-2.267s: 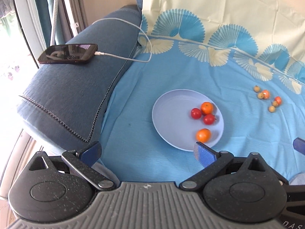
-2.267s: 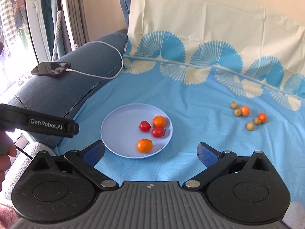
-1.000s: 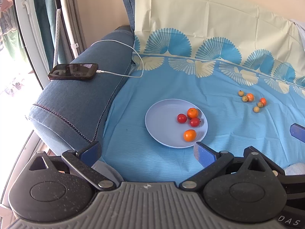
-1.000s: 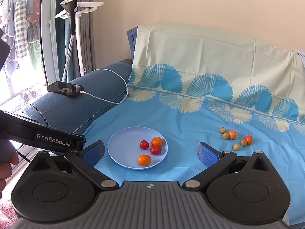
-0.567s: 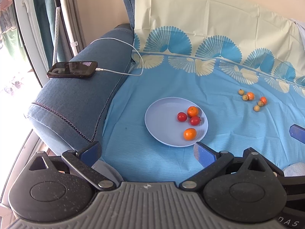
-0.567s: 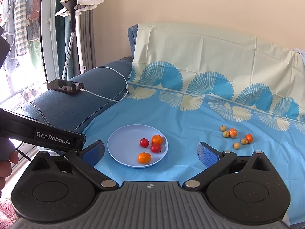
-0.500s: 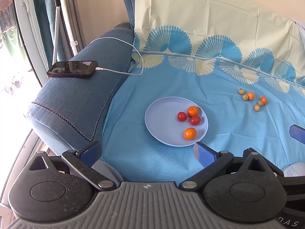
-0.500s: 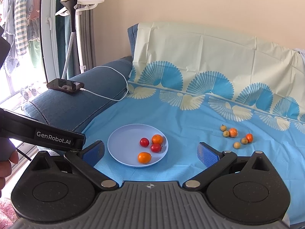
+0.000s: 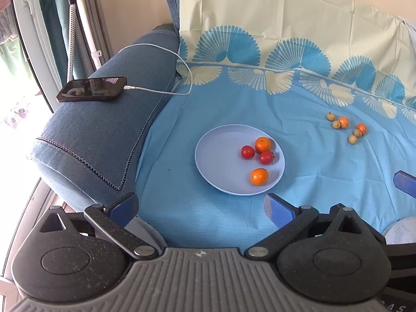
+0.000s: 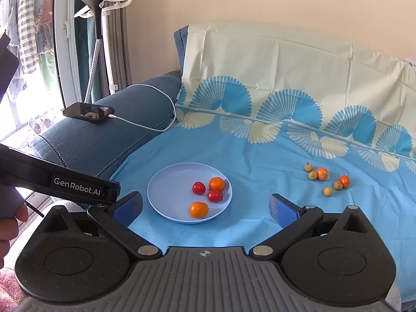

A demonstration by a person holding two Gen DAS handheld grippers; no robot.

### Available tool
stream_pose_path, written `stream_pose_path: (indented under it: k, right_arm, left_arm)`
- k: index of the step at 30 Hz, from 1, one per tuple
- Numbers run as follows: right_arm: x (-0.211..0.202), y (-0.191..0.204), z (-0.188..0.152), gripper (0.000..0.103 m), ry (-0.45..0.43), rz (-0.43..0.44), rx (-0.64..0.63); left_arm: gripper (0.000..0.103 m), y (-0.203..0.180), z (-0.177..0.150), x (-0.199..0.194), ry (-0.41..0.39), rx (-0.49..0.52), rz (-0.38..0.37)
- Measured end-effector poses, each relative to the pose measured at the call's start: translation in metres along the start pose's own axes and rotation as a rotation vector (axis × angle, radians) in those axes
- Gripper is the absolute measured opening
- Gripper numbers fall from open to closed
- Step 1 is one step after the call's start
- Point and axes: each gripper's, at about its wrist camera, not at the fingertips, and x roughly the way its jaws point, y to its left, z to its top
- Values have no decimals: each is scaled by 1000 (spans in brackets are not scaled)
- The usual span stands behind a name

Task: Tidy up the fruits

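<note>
A pale blue plate [image 9: 221,156] [image 10: 169,187] lies on the blue cloth of a sofa seat. It holds two small oranges and two red fruits [image 9: 265,157] [image 10: 214,195]. A loose cluster of several small orange and tan fruits [image 9: 343,122] [image 10: 322,173] lies on the cloth to the right of the plate. My left gripper [image 9: 200,206] is open and empty, held back from the near side of the plate. My right gripper [image 10: 205,206] is open and empty, also short of the plate.
A dark phone [image 9: 92,89] [image 10: 88,111] with a white cable rests on the blue sofa armrest [image 9: 104,130] at the left. A garment steamer stand [image 10: 100,39] and a window are beyond it. The left tool's body [image 10: 59,179] crosses the right wrist view.
Both views have pulled back and up from the plate since the earliest frames. Over the last second they have barely shifted. The fruits have not moved and both grippers stay open.
</note>
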Motion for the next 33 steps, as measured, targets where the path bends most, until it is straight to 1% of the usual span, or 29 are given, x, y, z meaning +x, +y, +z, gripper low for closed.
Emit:
stream_pose_path:
  k: [3,10,13,16,19,22,27,29,31,33]
  right_arm:
    - [5,-6,-2,102,12,-1,24]
    - [14,-23,-6,102,23,-9,71]
    - [18,-40,-7,102,24,-40,118]
    - [23,-71,-9,102,18,-106,192]
    - [32,-109,-12,102,22,-191,271]
    - [45,-152,-18,102,30,-292,342]
    - [74,-225,-28,102,37,-438,433]
    - [88,-251,-28,102,35,-477,451]
    - [108,-280,-28,102,39,-507,460]
    - [136,-310,-23,102,52,-508,467]
  left_arm:
    - [102,-6,3,5,13,9,3]
    - [103,-21,16,23,60,10,-17]
    - [103,-33,25,33,75,22,-29]
    - [103,-54,39,47,84,47,-53]
    - [103,-83,57,65,91,80,-81]
    - [103,-120,78,90,97,120,-114]
    - [103,-190,111,143,97,187,-167]
    - [103,-219,123,172,105,207,-192]
    - [103,-248,134,206,132,222,-212]
    - [103,-277,144,243,164,236,-229]
